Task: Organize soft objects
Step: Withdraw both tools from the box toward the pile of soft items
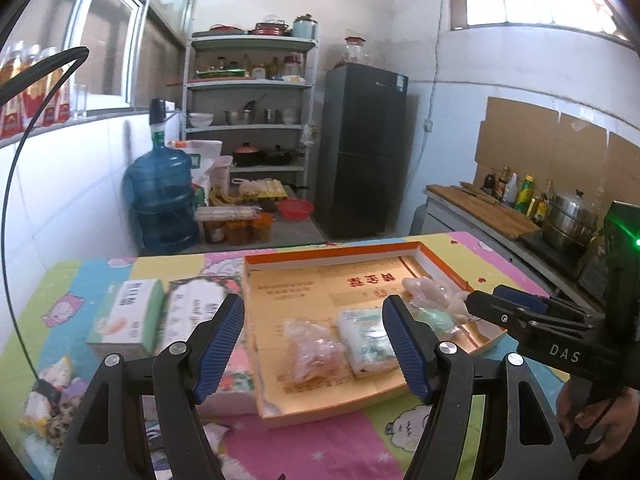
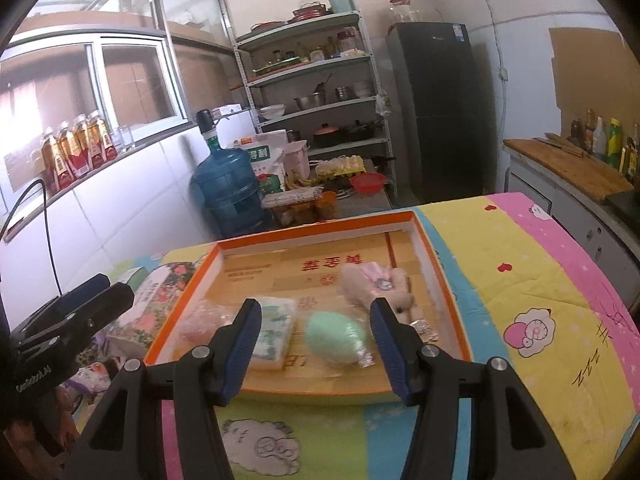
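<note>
A shallow orange-rimmed tray (image 1: pixel 332 251) (image 2: pixel 320 227) lies on the cartoon-print cloth. In it lie a pink bagged item (image 1: pixel 310 350) (image 2: pixel 200 320), a wrapped tissue pack (image 1: pixel 366 340) (image 2: pixel 276 332), a green egg-shaped soft item (image 1: pixel 438 320) (image 2: pixel 336 338) and a pale plush toy (image 1: pixel 430 290) (image 2: pixel 376 286). My left gripper (image 1: pixel 316 344) hangs open above the tray's near-left part, holding nothing. My right gripper (image 2: pixel 316 342) (image 1: pixel 492 300) is open and empty too, above the tray's near edge, with the green item lying below it.
Left of the tray sit a green-and-white tissue box (image 1: pixel 128 316), a floral tissue pack (image 1: pixel 192 312) (image 2: pixel 154 300) and small bagged items (image 1: pixel 52 396). Beyond the table stand a blue water jug (image 1: pixel 162 196), a shelf rack (image 1: pixel 248 120), a dark fridge (image 1: pixel 364 148) and a counter (image 1: pixel 480 208).
</note>
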The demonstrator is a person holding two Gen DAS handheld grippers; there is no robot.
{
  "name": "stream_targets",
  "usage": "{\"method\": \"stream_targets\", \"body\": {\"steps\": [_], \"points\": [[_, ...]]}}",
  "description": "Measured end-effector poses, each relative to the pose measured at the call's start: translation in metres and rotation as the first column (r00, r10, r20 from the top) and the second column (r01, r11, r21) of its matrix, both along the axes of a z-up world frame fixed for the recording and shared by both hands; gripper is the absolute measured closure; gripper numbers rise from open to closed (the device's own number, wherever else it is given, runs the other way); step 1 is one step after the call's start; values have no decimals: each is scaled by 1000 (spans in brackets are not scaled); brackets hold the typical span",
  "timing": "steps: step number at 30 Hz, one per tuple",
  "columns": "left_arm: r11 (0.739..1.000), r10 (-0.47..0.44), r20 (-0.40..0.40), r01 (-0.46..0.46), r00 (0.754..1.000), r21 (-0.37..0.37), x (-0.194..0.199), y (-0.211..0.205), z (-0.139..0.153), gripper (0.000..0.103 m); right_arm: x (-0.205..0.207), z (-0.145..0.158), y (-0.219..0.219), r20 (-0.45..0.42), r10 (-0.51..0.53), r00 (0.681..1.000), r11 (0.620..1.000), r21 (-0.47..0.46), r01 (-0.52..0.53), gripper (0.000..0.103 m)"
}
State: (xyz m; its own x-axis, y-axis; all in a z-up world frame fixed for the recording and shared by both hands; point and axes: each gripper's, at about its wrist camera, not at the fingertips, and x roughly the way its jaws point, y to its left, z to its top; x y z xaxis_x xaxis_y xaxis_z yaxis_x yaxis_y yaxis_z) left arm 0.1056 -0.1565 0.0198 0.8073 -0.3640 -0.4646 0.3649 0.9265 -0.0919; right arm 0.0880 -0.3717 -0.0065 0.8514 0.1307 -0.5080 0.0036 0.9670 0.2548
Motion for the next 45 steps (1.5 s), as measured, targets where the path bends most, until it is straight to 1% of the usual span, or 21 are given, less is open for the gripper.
{"method": "stream_targets", "body": {"steps": [5,10,14,20,25,30,34,39,45], "points": [[999,29,16,-29,999,-22,-12,27,7,30,-7,7,20,11,24,1000,1000,-15,-24,47],[998,52,37,-51,998,-28,-26,48,15,30,-14,14,42,25,50,998,998,-26,-49,47],[998,57,45,-55,997,-42,-36,65,21,30,-20,19,61,36,75,997,997,-32,-74,47],[997,63,67,-61,996,-42,-52,86,32,30,-26,20,95,37,146,989,989,-38,-144,47],[998,44,71,-41,997,-44,-59,90,43,30,-32,16,123,29,200,979,979,-39,-199,47],[999,-6,113,12,994,-49,-72,82,66,30,-38,17,140,32,231,973,973,-38,-229,47],[999,-4,146,10,989,-41,-85,81,76,30,-48,22,145,44,233,971,972,-44,-231,47],[999,35,153,-29,988,-40,-100,95,77,30,-57,25,151,53,246,968,969,-46,-244,47],[994,112,132,-110,985,-24,-110,129,61,30,-65,21,166,42,278,960,960,-57,-275,47]]}}
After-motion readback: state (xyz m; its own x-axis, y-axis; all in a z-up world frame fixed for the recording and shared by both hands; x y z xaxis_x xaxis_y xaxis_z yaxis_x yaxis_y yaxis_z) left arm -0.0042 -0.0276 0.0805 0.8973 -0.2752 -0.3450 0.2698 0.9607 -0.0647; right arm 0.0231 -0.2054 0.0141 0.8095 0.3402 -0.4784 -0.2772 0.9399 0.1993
